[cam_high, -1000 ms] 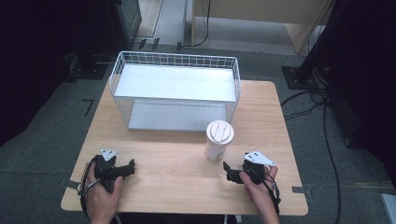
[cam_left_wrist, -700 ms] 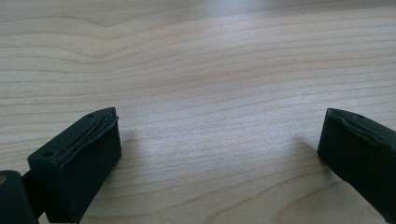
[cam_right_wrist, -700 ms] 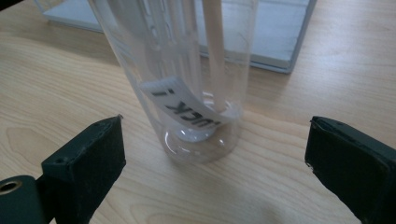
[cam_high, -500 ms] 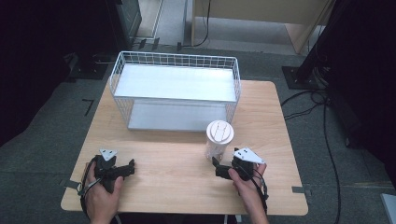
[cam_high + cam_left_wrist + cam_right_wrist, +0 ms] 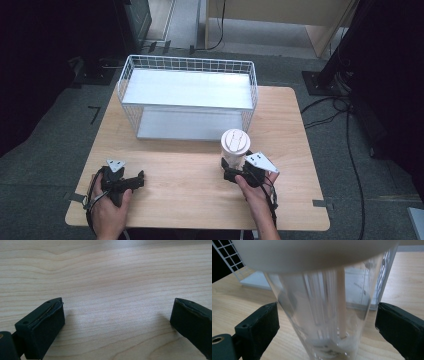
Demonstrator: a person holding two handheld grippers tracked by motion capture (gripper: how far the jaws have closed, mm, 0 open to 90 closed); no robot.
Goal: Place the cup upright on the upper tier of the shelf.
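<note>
A tall clear cup (image 5: 235,145) with a white lid stands upright on the wooden table (image 5: 190,195), just in front of the wire basket. My right gripper (image 5: 229,173) is low at the cup's base. In the right gripper view the cup (image 5: 322,322) stands between the two jaws of the right gripper (image 5: 327,312), with a gap on each side. The jaws have just closed a little and the pads are not touching it. Thin sticks show inside the cup. My left gripper (image 5: 140,179) rests at the front left; the left gripper (image 5: 117,307) is open over bare wood.
A white wire basket (image 5: 187,90) with a flat upper shelf and a lower shelf stands at the back of the table, close behind the cup. Cables lie on the grey floor to the right. Bare wood lies between the two hands.
My right gripper has moved left and forward to the cup, so the cup now stands between its jaws. The left gripper has stayed in place.
</note>
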